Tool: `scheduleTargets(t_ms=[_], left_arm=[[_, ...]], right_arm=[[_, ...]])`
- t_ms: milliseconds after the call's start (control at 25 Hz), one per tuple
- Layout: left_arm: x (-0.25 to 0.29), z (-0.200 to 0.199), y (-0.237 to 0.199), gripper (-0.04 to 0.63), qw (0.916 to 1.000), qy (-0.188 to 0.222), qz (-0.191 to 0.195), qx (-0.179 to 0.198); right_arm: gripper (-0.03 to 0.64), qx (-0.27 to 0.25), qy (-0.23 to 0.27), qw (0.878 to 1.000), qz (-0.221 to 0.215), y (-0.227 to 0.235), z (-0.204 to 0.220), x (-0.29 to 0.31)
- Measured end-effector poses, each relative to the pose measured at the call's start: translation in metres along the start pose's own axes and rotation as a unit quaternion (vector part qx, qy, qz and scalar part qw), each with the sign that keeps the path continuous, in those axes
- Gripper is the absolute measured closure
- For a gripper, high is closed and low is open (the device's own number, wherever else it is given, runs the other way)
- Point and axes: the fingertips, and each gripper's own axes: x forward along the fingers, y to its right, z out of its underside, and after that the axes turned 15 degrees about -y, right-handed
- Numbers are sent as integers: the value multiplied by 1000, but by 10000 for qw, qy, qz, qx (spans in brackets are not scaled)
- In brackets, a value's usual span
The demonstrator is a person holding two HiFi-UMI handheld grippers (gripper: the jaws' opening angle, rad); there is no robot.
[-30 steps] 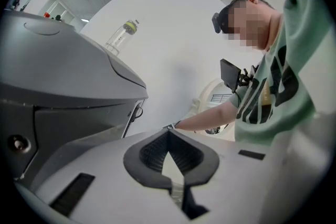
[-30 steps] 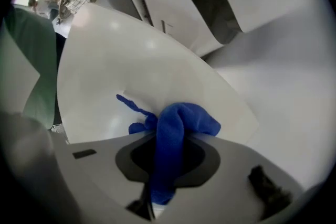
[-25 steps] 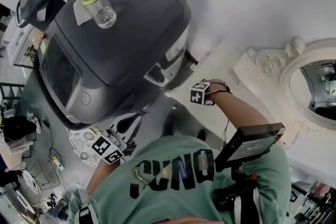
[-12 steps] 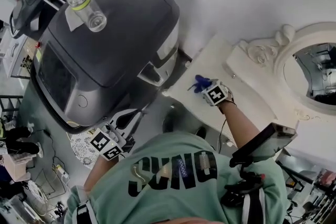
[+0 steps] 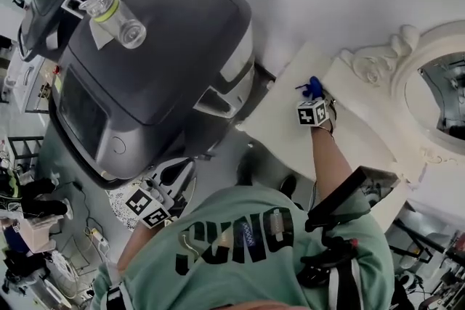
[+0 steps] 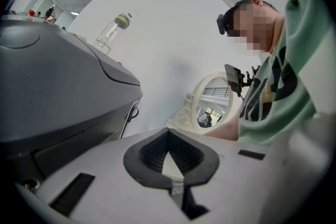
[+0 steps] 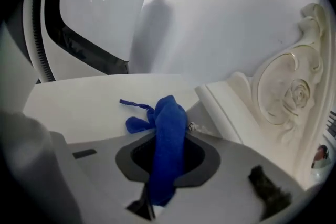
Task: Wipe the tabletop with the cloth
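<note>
The cloth (image 7: 164,139) looks fuzzy, the tabletop (image 7: 84,102) smooth and matt.

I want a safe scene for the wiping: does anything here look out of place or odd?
One thing: a clear jar with a yellow-green band sits on top of the grey machine, an unusual perch. Otherwise nothing stands out: the right claw grips the blue cloth at the white tabletop.
</note>
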Motion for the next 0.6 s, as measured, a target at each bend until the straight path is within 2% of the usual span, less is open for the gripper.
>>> scheduleTargets(t_ms=[120,240,320,440,520,600], left_arm=[[2,2,0,597,10000,-18,73,-4],[9,1,4,597,9997,-10,246,32],[14,-1,8,597,9993,12,371,74],[21,-7,15,597,9984,57,538,171],[24,-10,19,597,9978,79,628,211],[28,-12,22,597,9972,75,710,238]], right_arm=[[554,-151,-97,9995,-255,-6,2,-2],[554,-796,-200,9942,-688,-33,17,-19],[554,-1418,-98,9846,-1019,-73,37,-46],[554,-2205,187,9619,-1605,-146,80,-98],[554,-2509,353,9490,-1878,-182,106,-126],[554,-2584,452,9434,-2031,-199,121,-141]])
